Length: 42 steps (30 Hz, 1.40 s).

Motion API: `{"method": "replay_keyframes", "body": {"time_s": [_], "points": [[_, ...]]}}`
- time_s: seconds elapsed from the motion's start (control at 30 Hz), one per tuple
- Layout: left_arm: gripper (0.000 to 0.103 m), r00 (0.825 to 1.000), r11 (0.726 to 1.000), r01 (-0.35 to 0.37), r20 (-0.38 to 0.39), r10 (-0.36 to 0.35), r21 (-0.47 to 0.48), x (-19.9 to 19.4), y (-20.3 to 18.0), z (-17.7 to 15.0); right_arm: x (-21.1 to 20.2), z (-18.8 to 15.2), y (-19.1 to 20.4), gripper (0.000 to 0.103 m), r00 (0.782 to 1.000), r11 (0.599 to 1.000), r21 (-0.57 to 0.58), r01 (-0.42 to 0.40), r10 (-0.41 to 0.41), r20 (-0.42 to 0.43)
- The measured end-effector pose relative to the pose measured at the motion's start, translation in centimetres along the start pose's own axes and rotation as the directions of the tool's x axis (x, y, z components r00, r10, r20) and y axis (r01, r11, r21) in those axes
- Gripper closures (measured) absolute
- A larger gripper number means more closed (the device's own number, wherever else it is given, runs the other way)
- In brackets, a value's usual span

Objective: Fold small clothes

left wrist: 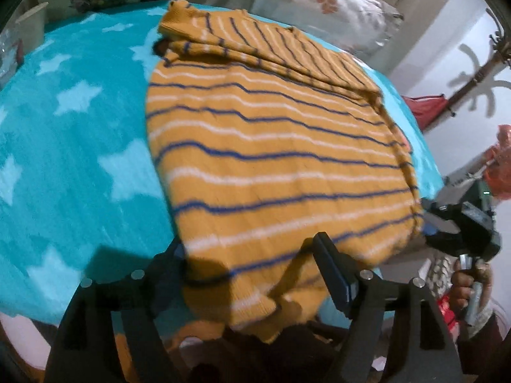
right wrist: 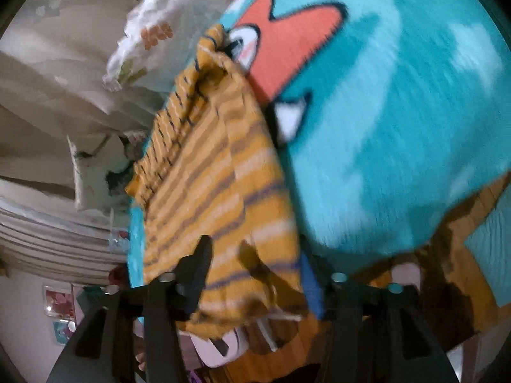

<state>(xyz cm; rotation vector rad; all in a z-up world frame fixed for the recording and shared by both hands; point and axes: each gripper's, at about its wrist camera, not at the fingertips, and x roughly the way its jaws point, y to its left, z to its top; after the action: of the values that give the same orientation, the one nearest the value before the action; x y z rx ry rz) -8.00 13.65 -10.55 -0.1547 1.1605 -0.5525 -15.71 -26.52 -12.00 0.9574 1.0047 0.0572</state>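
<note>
One pale bin (left wrist: 32, 22) at the far left edge of the left wrist view — contents hidden from here. One mustard-yellow knit sweater (left wrist: 271, 146), ribbed, crossed by thin blue and white stripes, spread on a turquoise star-patterned blanket (left wrist: 64, 134) with a red-and-white cartoon figure on it. Lies flat, with a sleeve folded diagonally across the far part; near hem draped over the blanket's near edge. Long axis running from the near edge away toward the flowered pillows (left wrist: 322, 3); neck end farthest off. Left gripper (left wrist: 252, 255) open wide, hem corner lying between the jaws, pads not pressing. Right gripper (right wrist: 255, 271) likewise open, straddling the other hem corner — no grip visible, though the frame is blurred.
</note>
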Motion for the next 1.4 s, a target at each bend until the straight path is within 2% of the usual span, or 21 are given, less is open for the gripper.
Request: {"method": "replay_keyframes", "body": {"time_s": [0.13, 0.27, 0.33, 0.4, 0.47, 0.57, 0.7, 0.77, 0.87, 0.9, 0.93, 1.0, 1.07, 1.13, 1.2, 1.3, 1.4], "points": [[0.025, 1.000, 0.999, 0.029, 0.004, -0.029, 0.015, -0.5, 0.3, -1.2, 1.5, -2.0, -1.1, 0.039, 0.997, 0.999, 0.010, 0.053, -0.053, -0.055], [0.023, 0.998, 0.998, 0.057, 0.036, -0.058, 0.023, -1.0, 0.7, -2.3, 1.9, -2.8, -2.3, 0.036, 0.998, 0.999, 0.029, 0.046, -0.044, -0.039], [0.018, 0.998, 0.998, 0.056, 0.039, -0.058, 0.038, -1.2, 0.5, -3.0, 1.9, -2.7, -2.2, 0.034, 0.998, 0.998, 0.001, 0.057, -0.057, -0.035], [0.016, 0.998, 0.997, 0.055, 0.027, -0.057, 0.058, -1.0, 0.0, -3.8, 2.2, -2.3, -1.7, 0.032, 0.996, 0.996, -0.044, 0.084, -0.085, -0.038], [0.016, 0.998, 0.996, 0.063, -0.017, -0.062, 0.061, -0.2, -0.1, -4.7, 2.6, -2.0, -1.3, 0.031, 0.994, 0.993, -0.074, 0.093, -0.097, -0.048], [0.016, 0.995, 0.998, 0.058, -0.087, -0.055, 0.036, 1.6, 0.4, -5.6, 2.9, -1.9, -1.0, 0.031, 0.995, 0.991, -0.107, 0.080, -0.086, -0.053], [0.016, 0.996, 0.998, 0.050, -0.080, -0.048, 0.023, 3.0, 0.5, -5.4, 3.4, -1.6, -0.9, 0.028, 0.995, 0.989, -0.134, 0.056, -0.066, -0.070], [0.016, 0.995, 0.999, 0.051, -0.092, -0.050, 0.007, 3.8, 0.7, -5.4, 3.7, -1.4, -1.0, 0.024, 0.996, 0.992, -0.123, 0.036, -0.046, -0.083], [0.016, 0.992, 0.998, 0.057, -0.114, -0.057, -0.001, 4.4, 0.6, -5.7, 4.4, -1.2, -2.0, 0.021, 0.995, 0.998, -0.051, -0.031, 0.026, -0.096], [0.027, 0.990, 0.998, 0.069, -0.126, -0.068, 0.000, 4.4, 0.5, -5.7, 4.5, -1.2, -2.3, 0.021, 0.994, 0.998, -0.030, -0.051, 0.048, -0.094], [0.057, 0.984, 0.996, 0.085, -0.159, -0.084, 0.004, 4.4, 0.3, -5.8, 4.6, -1.2, -2.4, 0.023, 0.994, 0.998, -0.015, -0.062, 0.061, -0.094], [0.094, 0.973, 0.998, 0.066, -0.225, -0.059, 0.022, 4.4, 0.0, -6.0, 4.6, -1.4, -2.6, 0.039, 0.990, 0.995, 0.017, -0.099, 0.100, -0.100], [0.094, 0.977, 0.997, 0.057, -0.209, -0.044, 0.059, 2.8, -0.8, -6.2, 4.0, -1.6, -2.8, 0.070, 0.984, 0.988, 0.061, -0.142, 0.147, -0.097], [0.094, 0.982, 0.994, 0.068, -0.184, -0.051, 0.090, 0.6, -1.4, -6.4, 2.9, -2.2, -2.2, 0.082, 0.989, 0.992, 0.055, -0.117, 0.122, -0.086], [0.094, 0.987, 0.991, 0.068, -0.152, -0.051, 0.111, -1.4, -1.8, -6.4, 1.9, -2.9, -1.6, 0.086, 0.990, 0.993, 0.052, -0.106, 0.110, -0.085], [0.094, 0.993, 0.991, 0.056, -0.108, -0.043, 0.123, -4.1, -2.0, -6.0, 0.3, -3.5, -0.4, 0.088, 0.988, 0.990, 0.049, -0.131, 0.134, -0.082], [0.094, 0.997, 0.989, 0.030, -0.079, -0.018, 0.143, -5.5, -2.1, -5.4, -0.6, -3.5, 1.8, 0.089, 0.979, 0.989, 0.006, -0.149, 0.148, -0.137]]}}
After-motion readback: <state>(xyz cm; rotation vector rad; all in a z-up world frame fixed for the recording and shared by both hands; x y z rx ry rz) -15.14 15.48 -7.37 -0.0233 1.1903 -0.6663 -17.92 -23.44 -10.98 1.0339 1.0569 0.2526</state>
